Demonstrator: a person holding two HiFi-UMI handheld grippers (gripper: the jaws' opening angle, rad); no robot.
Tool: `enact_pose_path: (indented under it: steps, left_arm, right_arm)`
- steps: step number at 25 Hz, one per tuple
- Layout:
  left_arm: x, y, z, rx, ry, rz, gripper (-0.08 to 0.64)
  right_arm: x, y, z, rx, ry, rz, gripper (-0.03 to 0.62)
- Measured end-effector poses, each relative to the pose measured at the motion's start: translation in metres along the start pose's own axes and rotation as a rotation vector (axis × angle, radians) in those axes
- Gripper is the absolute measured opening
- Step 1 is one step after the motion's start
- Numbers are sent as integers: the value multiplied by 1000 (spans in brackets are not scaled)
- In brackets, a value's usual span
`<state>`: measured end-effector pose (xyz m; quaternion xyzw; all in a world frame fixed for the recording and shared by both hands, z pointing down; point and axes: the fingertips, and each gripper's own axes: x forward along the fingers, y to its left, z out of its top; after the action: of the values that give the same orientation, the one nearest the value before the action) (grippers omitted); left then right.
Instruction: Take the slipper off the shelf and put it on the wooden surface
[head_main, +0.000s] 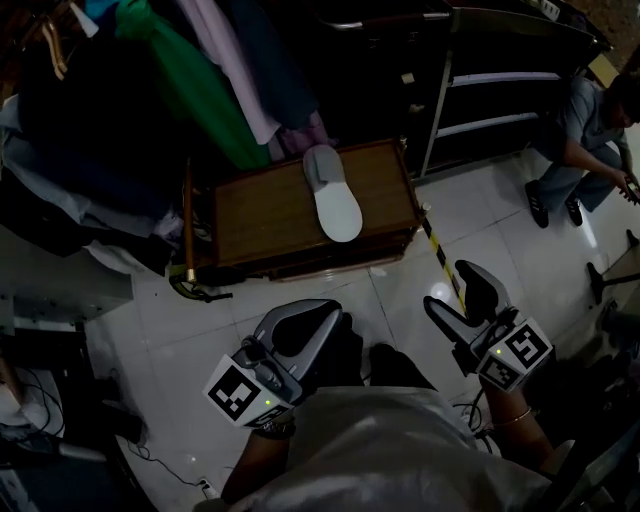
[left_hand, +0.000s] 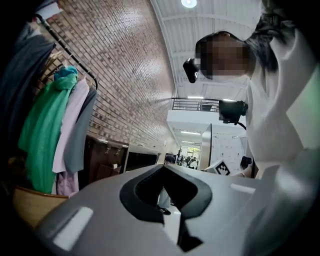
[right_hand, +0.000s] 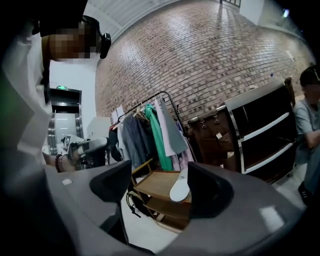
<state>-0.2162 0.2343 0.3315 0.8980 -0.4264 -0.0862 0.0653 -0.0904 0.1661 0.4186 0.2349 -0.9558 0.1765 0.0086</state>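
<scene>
One grey slipper (head_main: 333, 195) lies on the wooden tabletop (head_main: 260, 215), with hanging clothes (head_main: 190, 80) crowding its far edge and a dark shelf (head_main: 500, 90) to the right. Near the person, the left hand-held gripper (head_main: 310, 325) is closed on nothing and the right hand-held gripper (head_main: 462, 300) gapes empty.

- My shirt (head_main: 400, 445) hides most of both my forearms at the near edge of the head view.
- One jaw of my right hand-held gripper (right_hand: 160, 170) covers the right side of the slipper (right_hand: 177, 190) on the tabletop (right_hand: 155, 181).
- The seated person (head_main: 585, 130) at far right is cut by the picture's edge.
- The hanging clothes (head_main: 200, 70) run off the top edge.
- My left hand-held gripper (left_hand: 162, 166), jaws pressed together, blocks the lower part of its own view.
- The distant figures (left_hand: 187, 161) are too small to tell.
</scene>
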Motion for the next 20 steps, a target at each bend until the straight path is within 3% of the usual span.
enact_pose_path:
  steps: [6, 9, 14, 18, 20]
  left_arm:
    - [-31, -11, -1, 57, 66, 62, 0]
    - [-22, -23, 14, 82, 32, -2, 0]
    - [-27, -46, 43, 49, -36, -153, 0]
    - [-70, -33, 56, 9, 24, -115, 0]
    - [-72, -38, 52, -5, 38, -143, 0]
  right_arm:
    - [-26, 16, 1, 3, -27, 3, 342]
    - [-30, 35, 6, -31, -41, 16, 344]
    - [-12, 81, 17, -81, -63, 27, 341]
    - [31, 140, 10, -75, -47, 133, 337]
    - [34, 155, 15, -96, -42, 149, 337]
